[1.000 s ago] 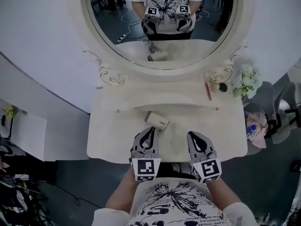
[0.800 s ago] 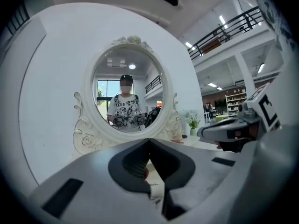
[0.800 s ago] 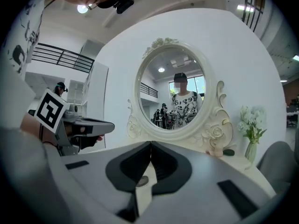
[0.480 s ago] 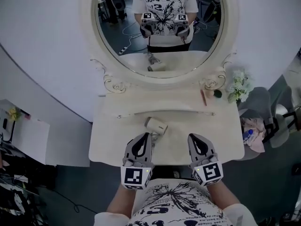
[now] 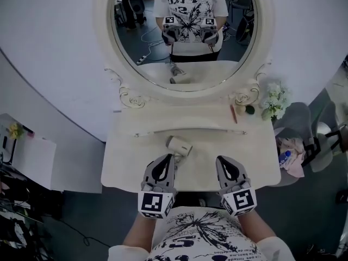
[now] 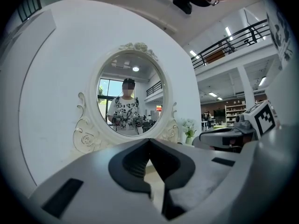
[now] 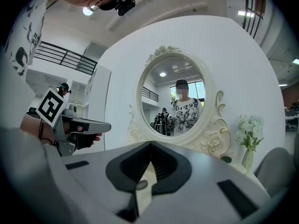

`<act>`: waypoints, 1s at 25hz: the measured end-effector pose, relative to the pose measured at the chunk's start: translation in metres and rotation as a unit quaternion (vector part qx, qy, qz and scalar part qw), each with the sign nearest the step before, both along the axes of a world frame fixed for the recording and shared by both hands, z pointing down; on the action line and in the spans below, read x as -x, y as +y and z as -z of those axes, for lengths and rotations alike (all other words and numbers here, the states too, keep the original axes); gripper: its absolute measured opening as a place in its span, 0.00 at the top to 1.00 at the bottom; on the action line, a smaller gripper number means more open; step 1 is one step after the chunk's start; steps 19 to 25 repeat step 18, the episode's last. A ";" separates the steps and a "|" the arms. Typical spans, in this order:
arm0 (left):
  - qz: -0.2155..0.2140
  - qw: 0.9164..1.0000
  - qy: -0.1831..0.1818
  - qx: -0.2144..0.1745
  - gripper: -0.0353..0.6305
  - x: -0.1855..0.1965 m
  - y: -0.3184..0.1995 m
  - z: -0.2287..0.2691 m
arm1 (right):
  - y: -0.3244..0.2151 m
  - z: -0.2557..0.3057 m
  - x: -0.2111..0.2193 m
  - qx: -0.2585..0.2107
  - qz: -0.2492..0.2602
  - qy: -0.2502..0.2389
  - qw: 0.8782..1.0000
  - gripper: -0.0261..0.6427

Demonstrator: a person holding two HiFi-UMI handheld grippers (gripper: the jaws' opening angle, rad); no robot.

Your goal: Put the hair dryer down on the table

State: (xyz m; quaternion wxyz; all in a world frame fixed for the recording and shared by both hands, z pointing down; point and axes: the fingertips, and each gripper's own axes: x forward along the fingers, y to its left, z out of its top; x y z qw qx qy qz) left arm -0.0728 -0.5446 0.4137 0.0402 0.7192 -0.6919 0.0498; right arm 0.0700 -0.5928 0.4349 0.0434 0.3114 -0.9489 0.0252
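A cream hair dryer (image 5: 180, 146) lies on its side on the cream dressing table (image 5: 130, 167), just ahead of my left gripper (image 5: 167, 157). That gripper is shut, its tips touching, with nothing between them and a small gap to the dryer. My right gripper (image 5: 222, 160) hovers over the table's front edge to the right, also shut and empty. In the left gripper view the jaws meet at a point (image 6: 149, 139); the right gripper view shows the same at its tip (image 7: 150, 143). The dryer is hidden behind the jaws in both gripper views.
An oval mirror (image 5: 185, 31) in a carved frame stands at the back of the table and reflects the person and both grippers. A white flower bunch (image 5: 275, 100), a pink stick (image 5: 234, 113) and a small dark object (image 5: 249, 110) sit at the back right. Chairs stand right of the table.
Both grippers drew back toward the table's front edge, away from the hair dryer, which stays where it lay. The head camera shifted slightly.
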 end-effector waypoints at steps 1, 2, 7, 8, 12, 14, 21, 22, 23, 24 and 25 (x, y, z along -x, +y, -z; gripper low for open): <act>0.001 1.000 0.003 0.002 0.92 0.000 0.000 -0.001 | -0.001 0.000 -0.001 0.000 -0.001 -0.001 1.000 0.93; 0.002 1.000 0.006 0.003 0.92 0.000 0.000 -0.002 | -0.001 0.001 -0.001 -0.002 -0.001 -0.001 1.000 0.93; 0.002 1.000 0.022 0.008 0.92 0.005 0.003 -0.004 | 0.000 0.003 0.002 -0.001 -0.001 -0.006 1.000 0.93; 0.002 1.000 0.022 0.010 0.92 0.005 0.004 -0.005 | 0.001 0.002 0.003 0.000 -0.001 -0.006 1.000 0.93; 0.003 1.000 0.009 0.024 0.92 0.004 0.005 -0.008 | 0.003 0.002 0.004 0.001 0.003 -0.004 1.000 0.93; 0.003 1.000 0.010 0.027 0.92 0.003 0.005 -0.008 | 0.002 0.003 0.004 0.001 0.006 -0.002 1.000 0.93; 0.000 0.999 0.018 0.030 0.92 0.001 0.002 -0.008 | 0.001 0.004 0.006 -0.001 0.012 0.004 1.000 0.93; 0.000 0.999 0.018 0.030 0.92 0.001 0.002 -0.008 | 0.001 0.004 0.006 -0.001 0.012 0.004 1.000 0.93; 0.000 0.999 0.018 0.030 0.92 0.001 0.002 -0.008 | 0.001 0.004 0.006 -0.001 0.012 0.004 1.000 0.93; 0.000 0.999 0.018 0.030 0.92 0.001 0.002 -0.008 | 0.001 0.004 0.006 -0.001 0.012 0.004 1.000 0.93; 0.000 0.999 0.018 0.030 0.92 0.001 0.002 -0.008 | 0.001 0.004 0.006 -0.001 0.012 0.004 1.000 0.93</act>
